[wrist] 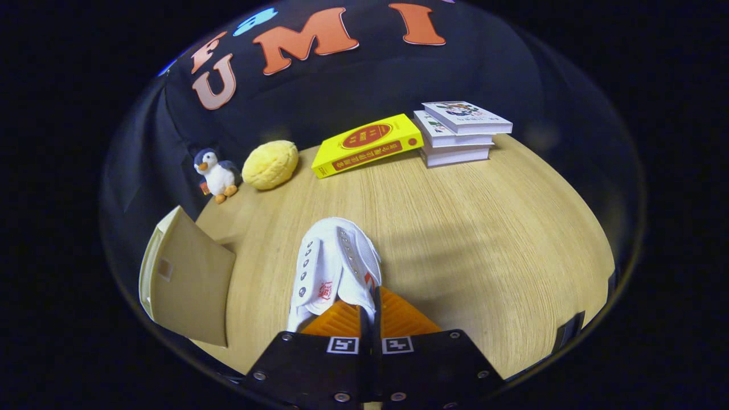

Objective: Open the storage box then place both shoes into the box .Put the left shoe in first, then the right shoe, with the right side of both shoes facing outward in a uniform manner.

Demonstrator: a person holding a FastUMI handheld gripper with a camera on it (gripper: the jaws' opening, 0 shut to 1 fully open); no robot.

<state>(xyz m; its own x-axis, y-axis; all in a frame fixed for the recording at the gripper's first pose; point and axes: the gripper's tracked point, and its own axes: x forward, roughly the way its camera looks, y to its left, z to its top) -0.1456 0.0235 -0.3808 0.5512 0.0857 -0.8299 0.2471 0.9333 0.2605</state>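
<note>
1. The fingers [369,312] were clamped together on the rim of a white shoe [333,267], held just ahead above the desk [484,239]
2. The box [188,285] stood open at ten o'clock; the carry looked underway, next swinging there, right side outward

Pale wood-grain table [455,228], matt and smooth. White canvas shoe [333,267], metal eyelets glinting, clamped between the gripper [370,310] fingers. Matt card-like box lid [191,285]. Fluffy plush penguin [215,173], nubbly yellow sponge ball [270,165], glossy yellow paper book [367,145].
</note>
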